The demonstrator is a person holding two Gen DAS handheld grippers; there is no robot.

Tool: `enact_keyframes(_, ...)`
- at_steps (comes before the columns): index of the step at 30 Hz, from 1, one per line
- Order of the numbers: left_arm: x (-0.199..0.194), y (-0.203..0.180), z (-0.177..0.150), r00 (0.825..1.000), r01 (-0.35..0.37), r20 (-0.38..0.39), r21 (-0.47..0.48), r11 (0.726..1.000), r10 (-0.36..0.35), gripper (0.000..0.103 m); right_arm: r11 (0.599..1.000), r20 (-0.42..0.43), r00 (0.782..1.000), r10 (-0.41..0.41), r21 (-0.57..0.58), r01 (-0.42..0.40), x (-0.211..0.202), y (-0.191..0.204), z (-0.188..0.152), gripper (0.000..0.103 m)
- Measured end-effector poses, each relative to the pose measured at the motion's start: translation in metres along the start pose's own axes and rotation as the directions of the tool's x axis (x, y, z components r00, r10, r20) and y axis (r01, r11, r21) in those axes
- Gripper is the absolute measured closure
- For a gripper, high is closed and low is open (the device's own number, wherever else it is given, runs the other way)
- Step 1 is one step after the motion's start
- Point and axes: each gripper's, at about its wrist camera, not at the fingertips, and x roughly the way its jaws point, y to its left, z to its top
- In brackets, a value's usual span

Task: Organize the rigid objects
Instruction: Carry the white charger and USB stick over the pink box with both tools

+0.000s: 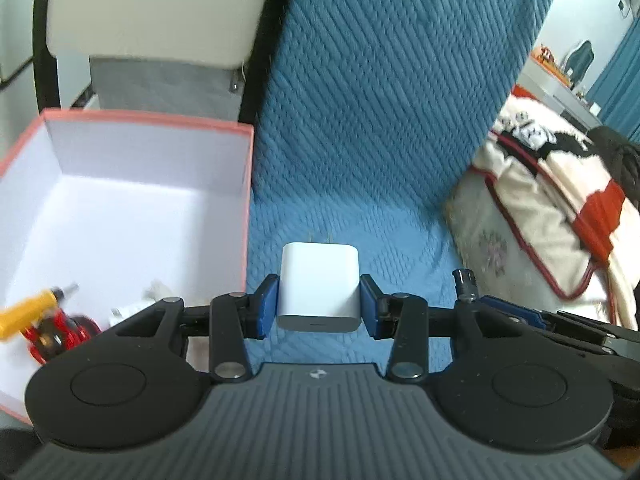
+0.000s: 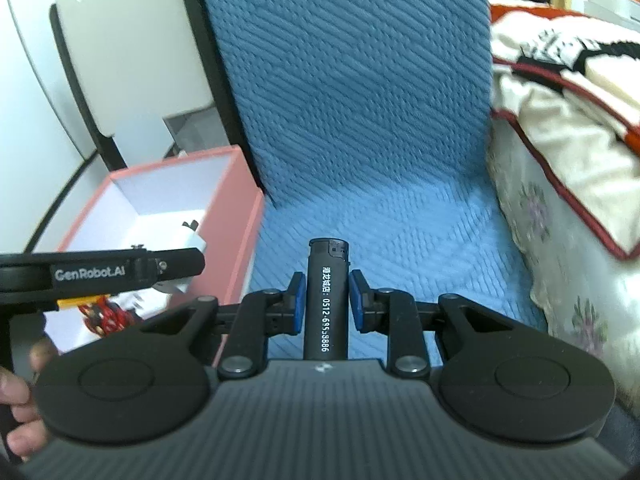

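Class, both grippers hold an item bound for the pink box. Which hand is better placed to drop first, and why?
Probably the left. The left gripper, holding the white charger, sits right beside the pink box; the right gripper, holding the black lighter, is farther away.

Pink box point(image 1: 132, 184) open-topped; blue backrest point(image 1: 380, 100) blocks behind.

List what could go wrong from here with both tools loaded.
1. The left tool pinches the white charger only at its lower sides; it could twist or slip out over the blue cover before reaching the pink box.
2. The right tool holds the black lighter by a narrow round body, which may rotate or slide.
3. Both tools sit close together near the box, so they could collide on the way in.
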Motion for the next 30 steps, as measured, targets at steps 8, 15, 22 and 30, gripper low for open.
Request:
enact_keyframes(8, -0.032, 0.015, 0.041, 0.998, 0.000, 0.059, 0.028, 1.000, -0.002, 0.055, 0.999, 0.064, 0.997, 0.043, -0.036, -0.041, -0.014, 0.035, 0.035, 0.076)
enact_keyframes(15, -0.058, 0.050, 0.066, 0.994, -0.011, 0.113, 0.007, 1.000, 0.010, 0.055, 0.992, 0.087, 0.991, 0.101, -0.088, -0.093, -0.012, 0.083, 0.056, 0.076)
enact_keyframes(22, -0.071, 0.110, 0.066, 0.989, -0.076, 0.126, -0.045, 0.996, 0.081, 0.055, 0.979, 0.048, 0.987, 0.155, -0.141, -0.147, 0.010, 0.136, 0.053, 0.076)
enact_keyframes(30, -0.050, 0.172, 0.039, 0.991, -0.116, 0.050, -0.113, 0.987, 0.122, 0.055, 0.968, -0.060, 0.982, 0.177, -0.170, -0.184, 0.057, 0.174, 0.027, 0.076)
